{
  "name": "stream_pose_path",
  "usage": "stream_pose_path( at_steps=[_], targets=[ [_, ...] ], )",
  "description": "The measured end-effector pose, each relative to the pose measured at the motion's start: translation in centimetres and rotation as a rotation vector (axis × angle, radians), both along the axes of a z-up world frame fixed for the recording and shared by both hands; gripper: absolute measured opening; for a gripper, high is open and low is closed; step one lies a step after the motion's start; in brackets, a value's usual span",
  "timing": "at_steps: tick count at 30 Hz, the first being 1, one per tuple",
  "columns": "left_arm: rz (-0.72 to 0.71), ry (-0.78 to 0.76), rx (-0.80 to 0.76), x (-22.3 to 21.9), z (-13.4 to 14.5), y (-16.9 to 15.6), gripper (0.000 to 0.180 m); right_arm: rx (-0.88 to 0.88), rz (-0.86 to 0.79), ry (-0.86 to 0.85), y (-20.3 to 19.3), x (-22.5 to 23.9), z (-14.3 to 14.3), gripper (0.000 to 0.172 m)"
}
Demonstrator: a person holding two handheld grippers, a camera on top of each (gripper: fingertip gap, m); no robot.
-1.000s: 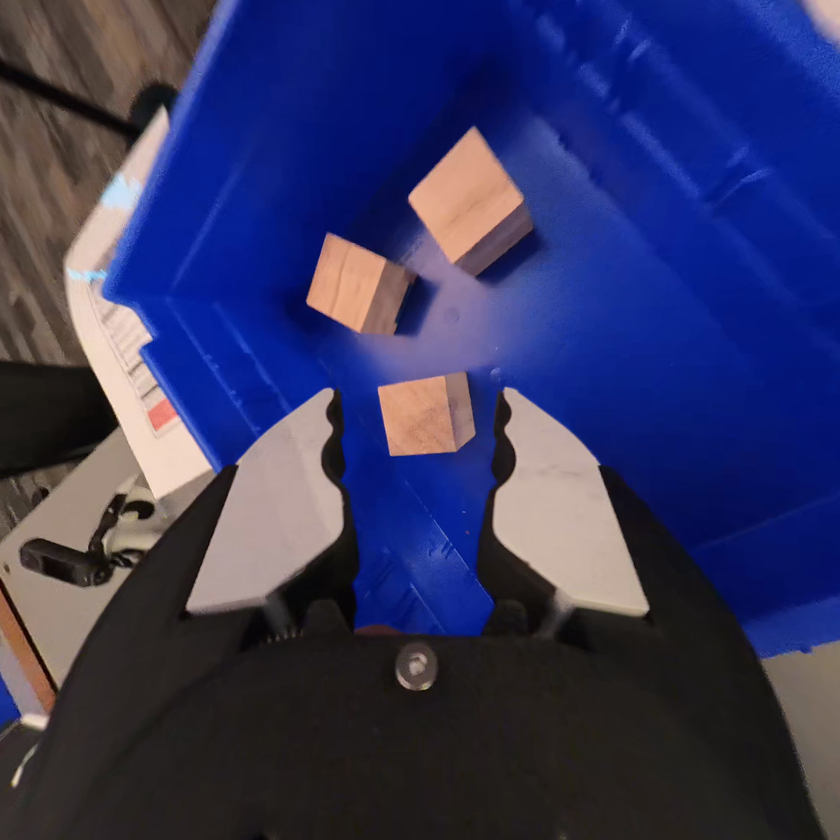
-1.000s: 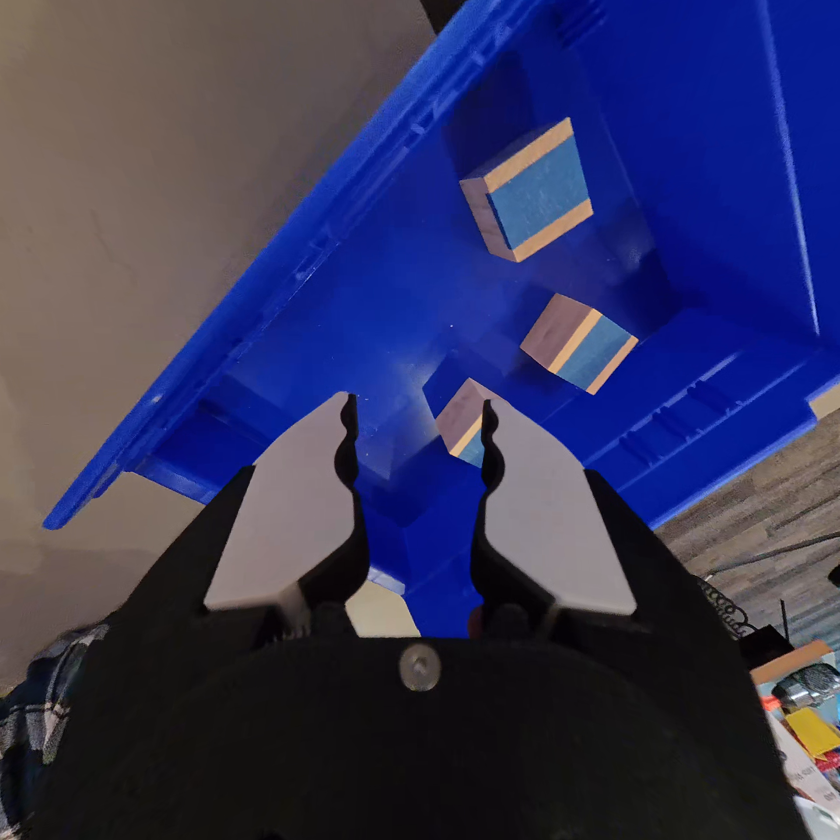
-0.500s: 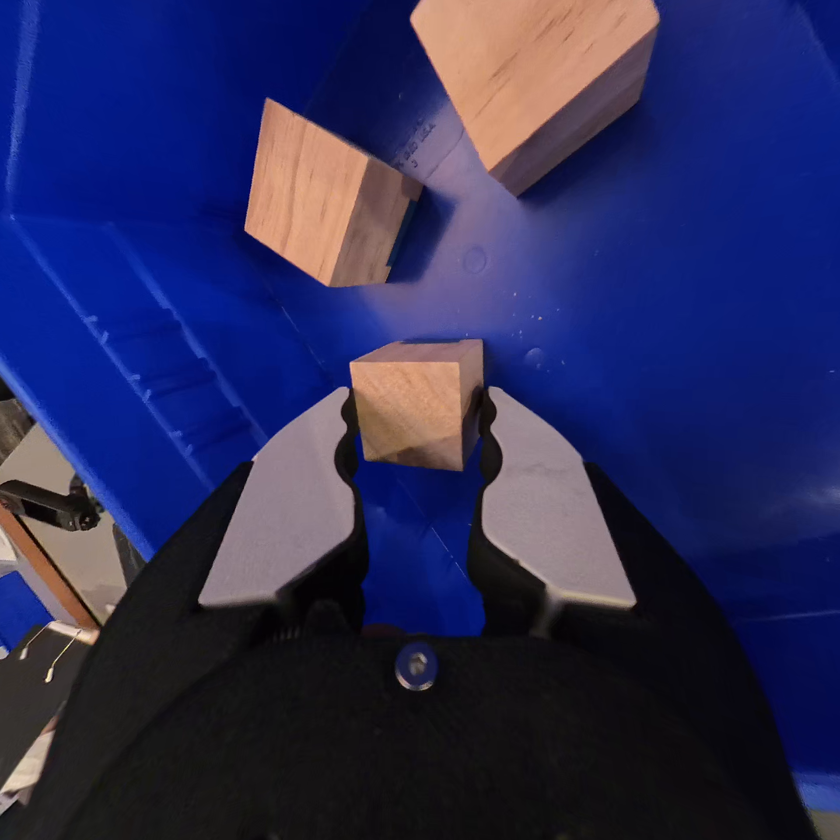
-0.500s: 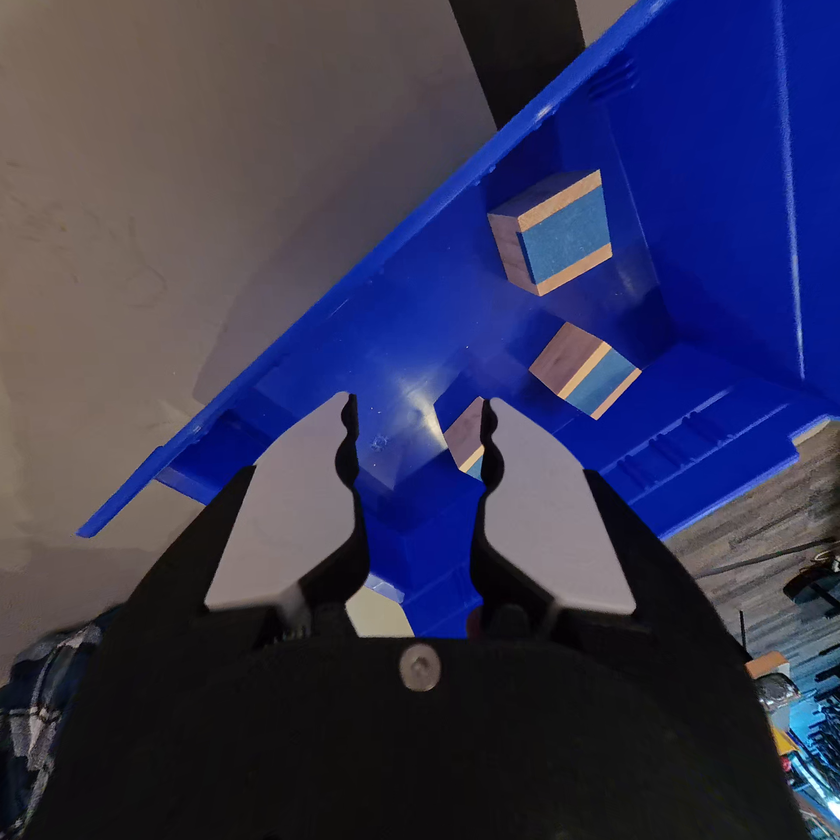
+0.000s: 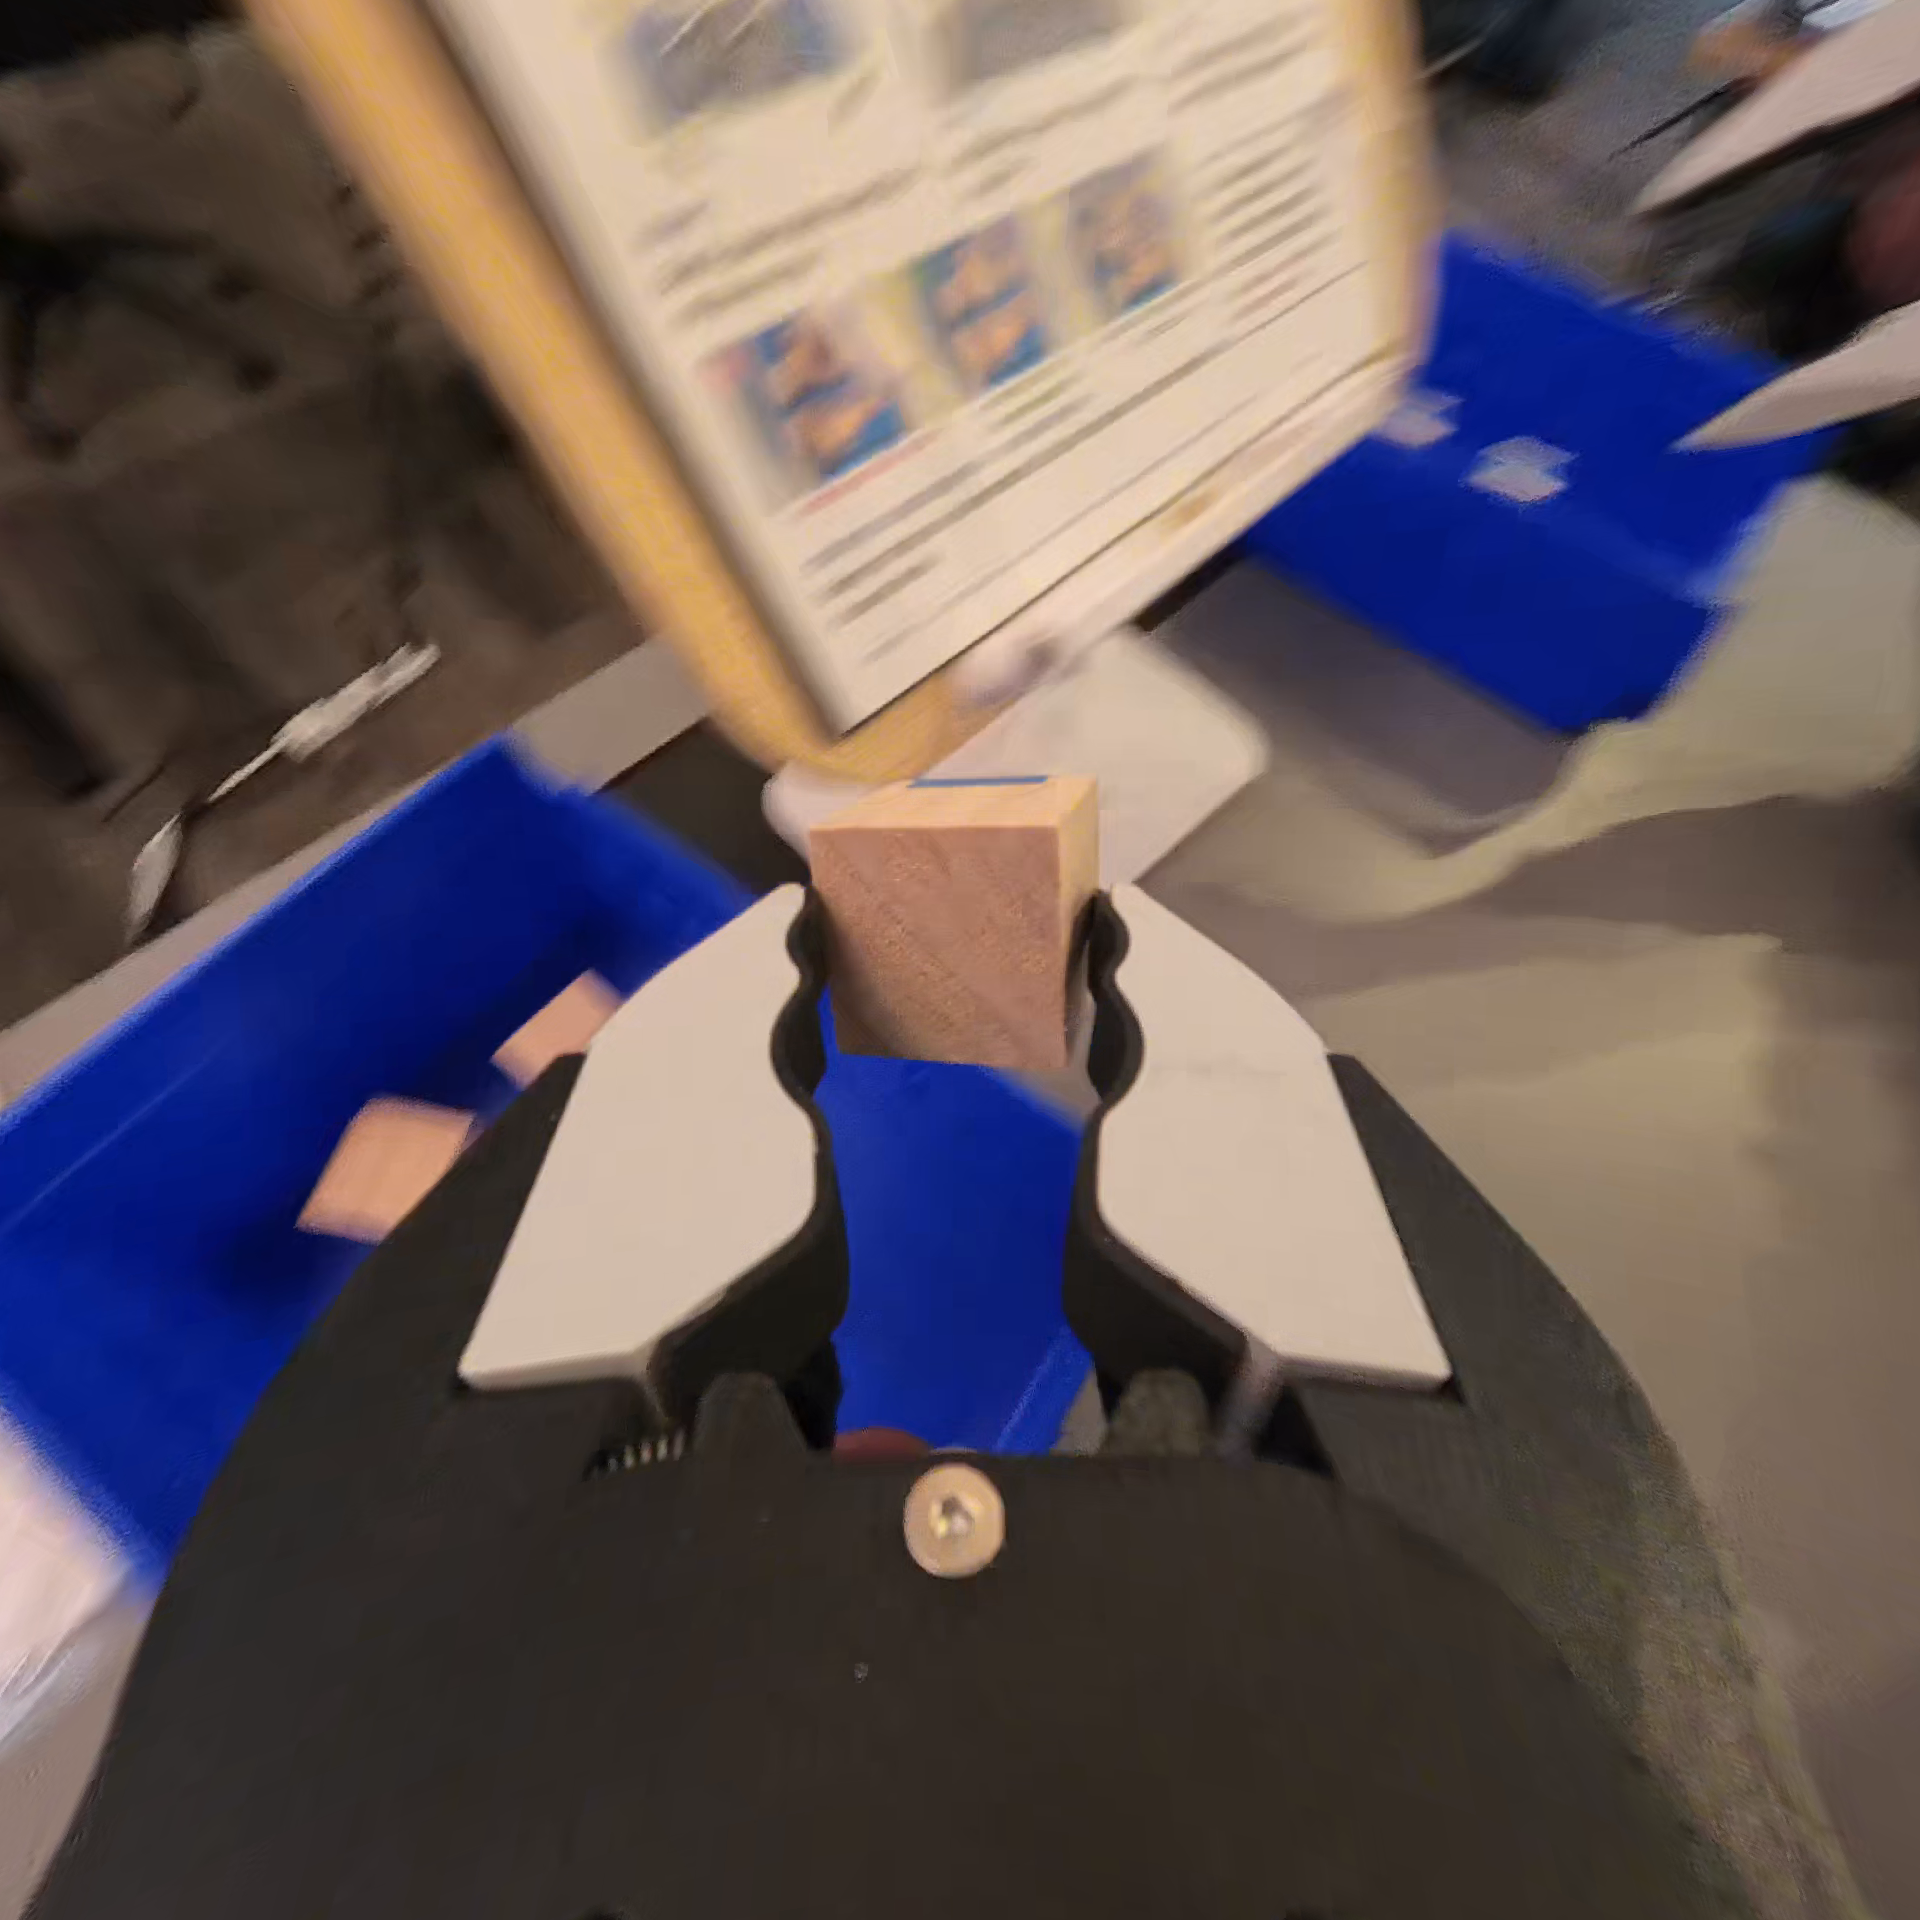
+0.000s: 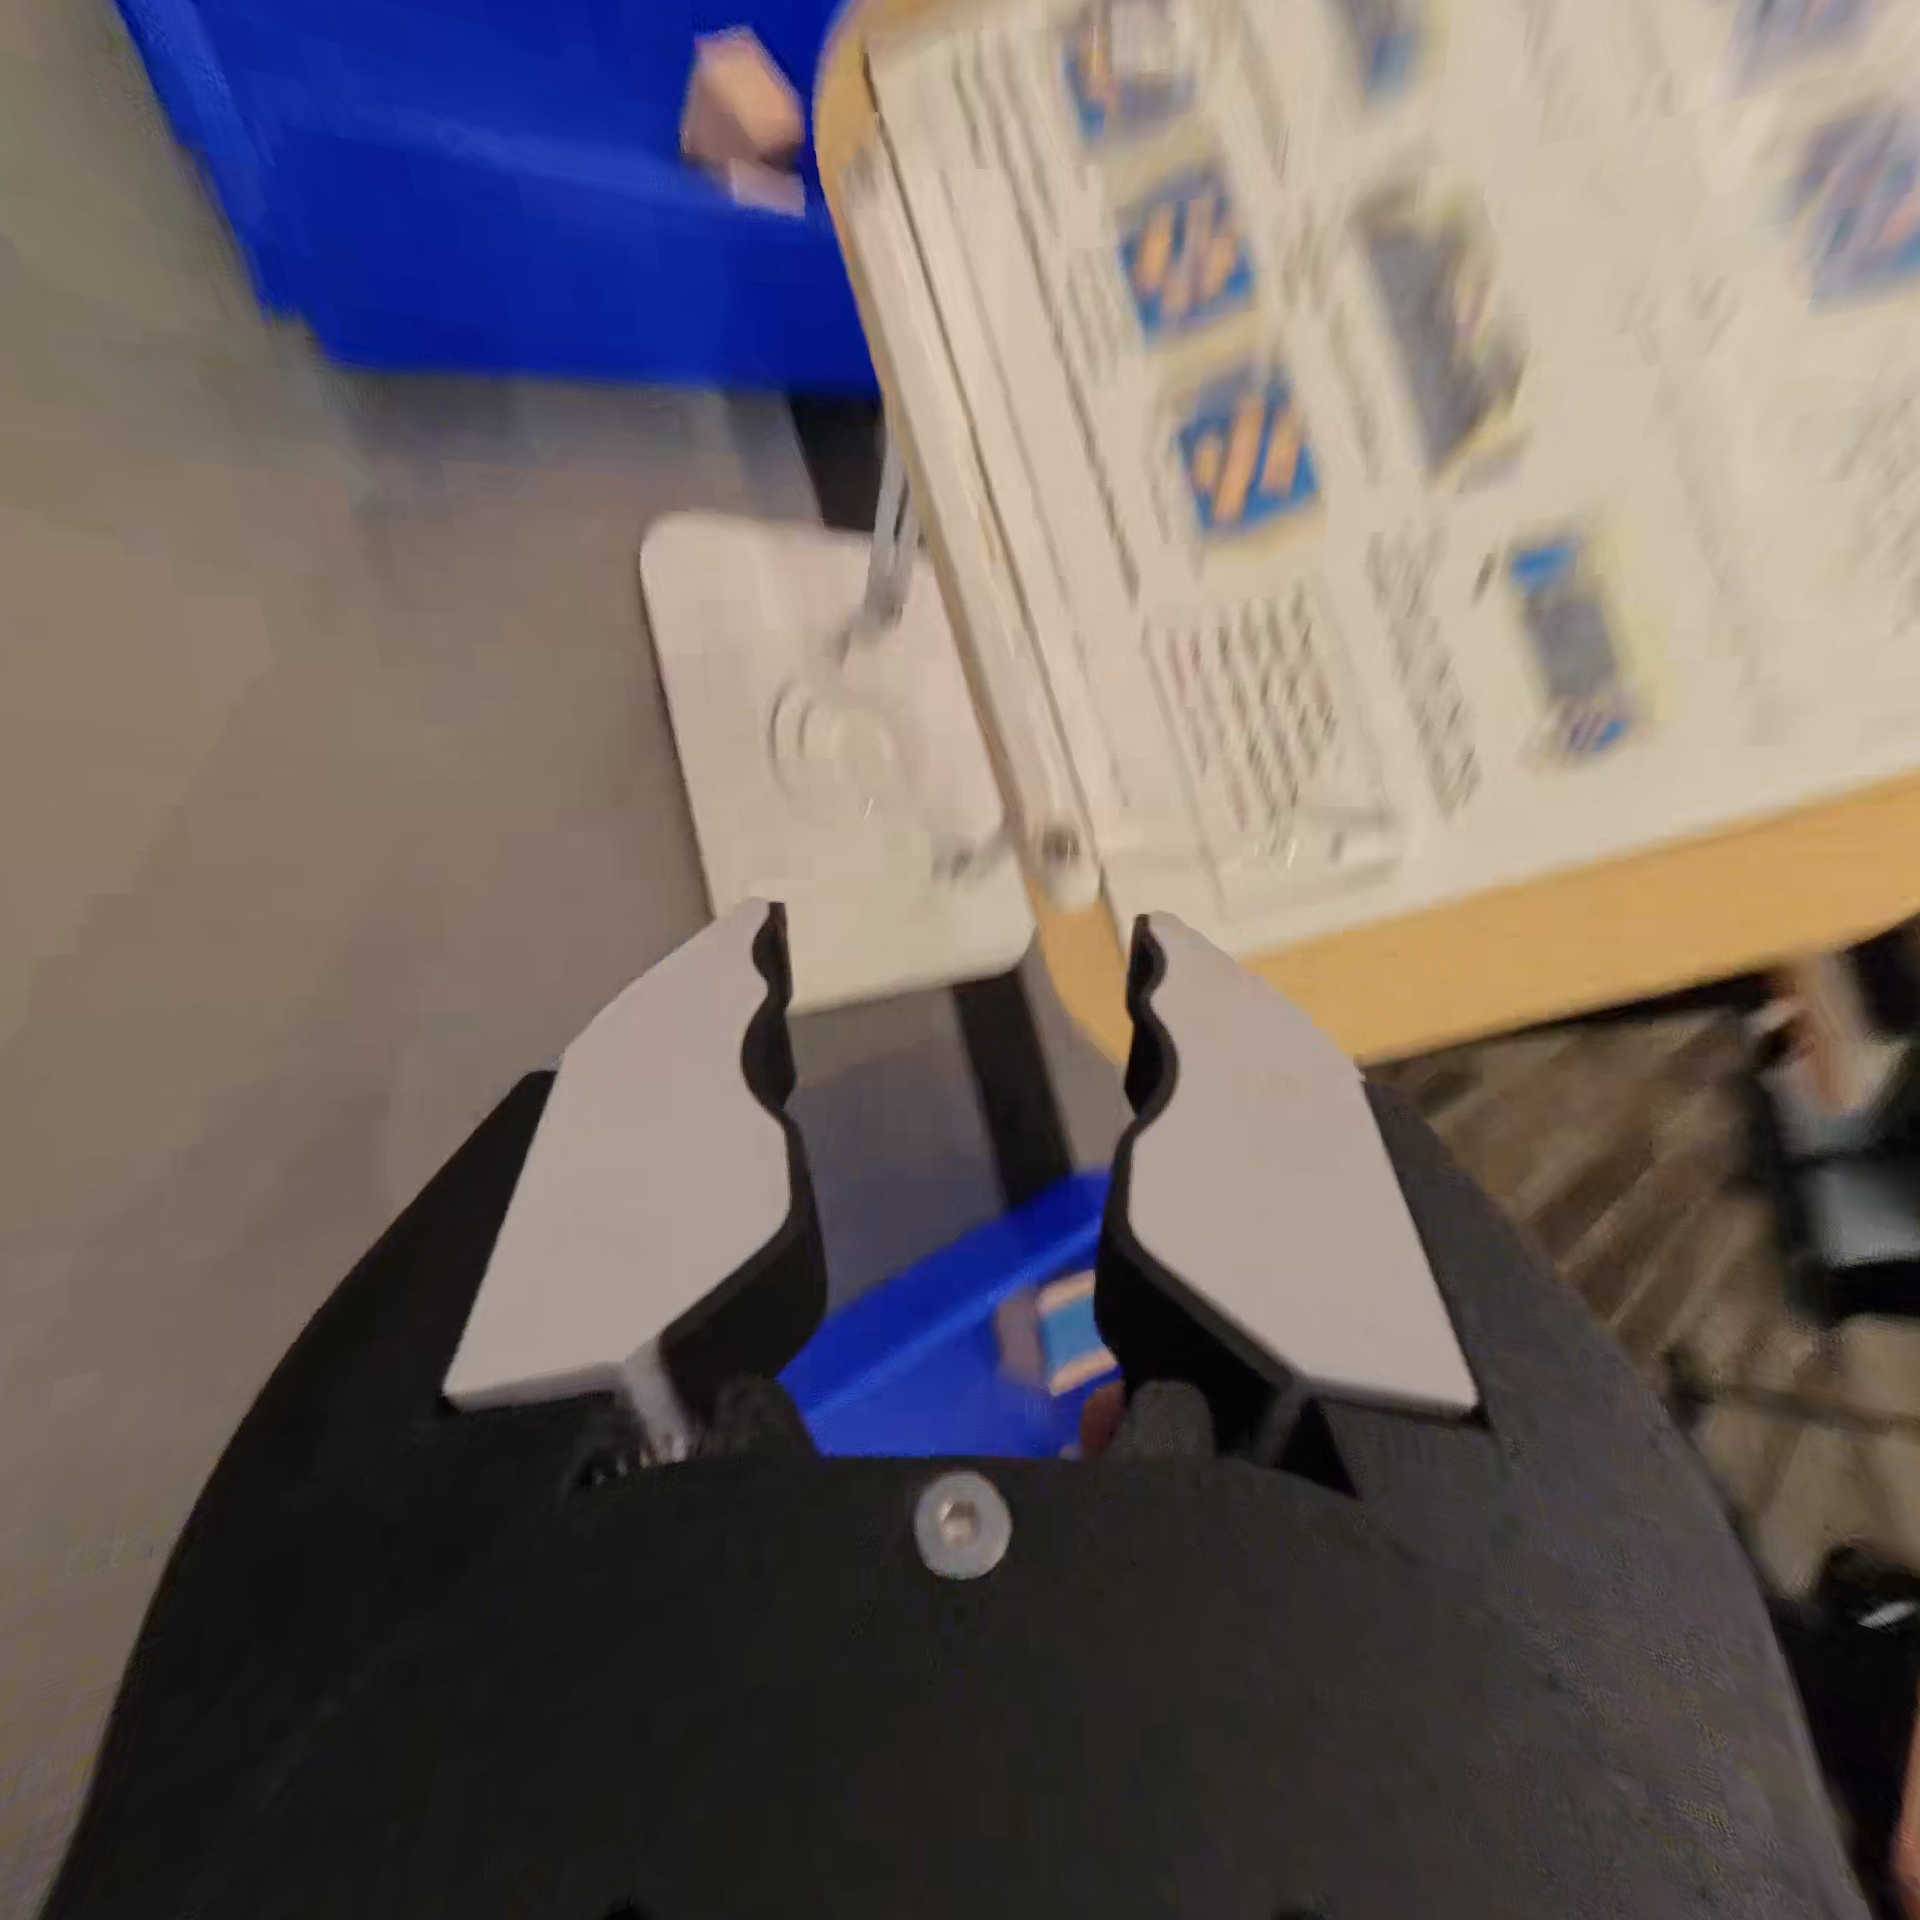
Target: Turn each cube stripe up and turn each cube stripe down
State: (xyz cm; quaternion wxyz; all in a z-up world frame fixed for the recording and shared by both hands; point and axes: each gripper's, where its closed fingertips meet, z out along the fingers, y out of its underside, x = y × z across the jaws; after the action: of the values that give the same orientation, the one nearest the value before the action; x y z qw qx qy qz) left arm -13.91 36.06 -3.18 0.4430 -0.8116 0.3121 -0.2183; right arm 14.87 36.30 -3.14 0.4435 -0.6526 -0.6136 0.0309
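1. The left gripper (image 5: pixel 951 940) has both pads pressed on a wooden cube (image 5: pixel 951 935), lifted above the blue bin (image 5: pixel 312 997).
2. A thin blue stripe shows at the cube's top far edge.
3. Two more cubes (image 5: pixel 390 1164) lie in the bin, left of the held cube.
4. A printed sheet on a board (image 5: pixel 935 312) stands beyond the cube.

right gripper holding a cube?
No. In the right wrist view the right gripper is open, with only the white base and board beyond its fingertips.

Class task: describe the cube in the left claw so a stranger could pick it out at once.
Start at the blue bin on the grey table. Above its rim, the left claw clamps a wooden cube. Unlike the cubes lying in the bin, it is lifted, with a blue strip at its top edge.
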Motion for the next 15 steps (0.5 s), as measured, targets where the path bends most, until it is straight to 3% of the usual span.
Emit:
stream_pose_path(
  at_steps=[4,7,13,15],
  targets=[
    [-0.302,-0.267,0.013,8.4,3.2,-3.7,0.048,0.296,0.195,0.107,-3.8,-6.3,1.8,0.065],
    [-0.501,-0.446,-0.053,13.8,3.3,-6.0,0.048,0.452,0.280,0.152,-5.9,-9.5,1.5,0.066],
    [-0.663,-0.601,-0.192,19.3,1.5,-8.2,0.048,0.558,0.285,0.241,-6.9,-11.4,1.2,0.056],
    [-0.654,-0.609,-0.190,19.9,1.1,-8.2,0.048,0.595,0.288,0.248,-7.0,-11.4,1.5,0.053]
  ],
)
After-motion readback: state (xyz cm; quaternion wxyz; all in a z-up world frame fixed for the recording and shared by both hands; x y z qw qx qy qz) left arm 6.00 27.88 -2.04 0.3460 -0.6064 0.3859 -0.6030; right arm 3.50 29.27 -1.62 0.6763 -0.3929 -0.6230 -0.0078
